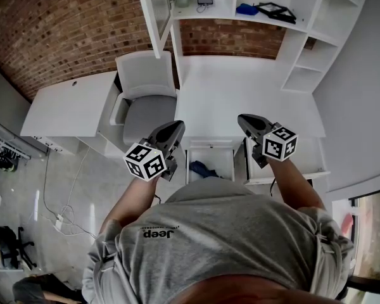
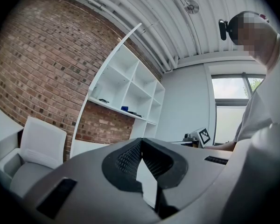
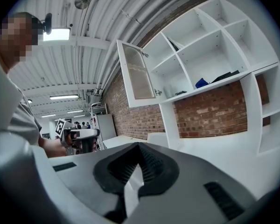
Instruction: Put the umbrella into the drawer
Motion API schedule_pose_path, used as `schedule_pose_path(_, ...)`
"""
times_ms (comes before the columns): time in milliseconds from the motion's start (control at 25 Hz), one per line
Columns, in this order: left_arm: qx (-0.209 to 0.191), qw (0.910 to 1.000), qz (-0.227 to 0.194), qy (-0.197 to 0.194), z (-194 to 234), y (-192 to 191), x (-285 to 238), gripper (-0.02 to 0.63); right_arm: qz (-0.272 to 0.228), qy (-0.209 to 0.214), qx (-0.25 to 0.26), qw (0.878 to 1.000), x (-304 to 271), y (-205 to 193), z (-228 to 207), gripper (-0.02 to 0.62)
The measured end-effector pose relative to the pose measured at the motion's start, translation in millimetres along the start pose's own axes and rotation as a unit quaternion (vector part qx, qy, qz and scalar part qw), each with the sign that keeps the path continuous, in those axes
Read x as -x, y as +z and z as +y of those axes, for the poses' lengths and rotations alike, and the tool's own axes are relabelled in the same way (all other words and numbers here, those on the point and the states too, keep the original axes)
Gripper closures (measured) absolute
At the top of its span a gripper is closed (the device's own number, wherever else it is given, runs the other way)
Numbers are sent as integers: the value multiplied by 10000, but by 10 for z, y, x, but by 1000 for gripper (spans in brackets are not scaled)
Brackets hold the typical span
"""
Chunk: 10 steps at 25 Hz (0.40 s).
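Two claws, left claw (image 1: 176,127) and right claw (image 1: 245,120), both clenched empty, one open drawer (image 1: 223,162) below between them, one blue umbrella (image 1: 201,169) inside, one chair (image 1: 149,106) beyond the left claw

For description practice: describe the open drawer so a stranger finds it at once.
Start at the white desk. Under its front edge, right of the white chair, sits the open drawer; it alone holds a dark blue bundle.

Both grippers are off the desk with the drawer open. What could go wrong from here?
The blue bundle, probably the umbrella, lies in the open drawer; it is partly hidden, so a part standing proud could jam on closing.
The left gripper and right gripper are both shut and empty, so pushing the front with them could slip.
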State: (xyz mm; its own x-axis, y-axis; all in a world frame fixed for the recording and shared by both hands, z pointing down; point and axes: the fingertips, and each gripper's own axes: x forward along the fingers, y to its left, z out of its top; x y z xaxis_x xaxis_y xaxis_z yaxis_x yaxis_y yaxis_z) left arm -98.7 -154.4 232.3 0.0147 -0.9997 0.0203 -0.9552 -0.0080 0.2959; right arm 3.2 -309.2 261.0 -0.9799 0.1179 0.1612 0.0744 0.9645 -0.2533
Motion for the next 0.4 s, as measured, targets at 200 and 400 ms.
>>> schedule_pose_path(200, -11, 10000, -9, -10, -20, 8, 11, 591, -1, 8, 14, 10000, 12, 5, 16, 580)
schedule_pose_path(400, 6, 10000, -7, -12, -41, -10, 22, 591, 10, 24, 28, 10000, 34, -17, 35, 580)
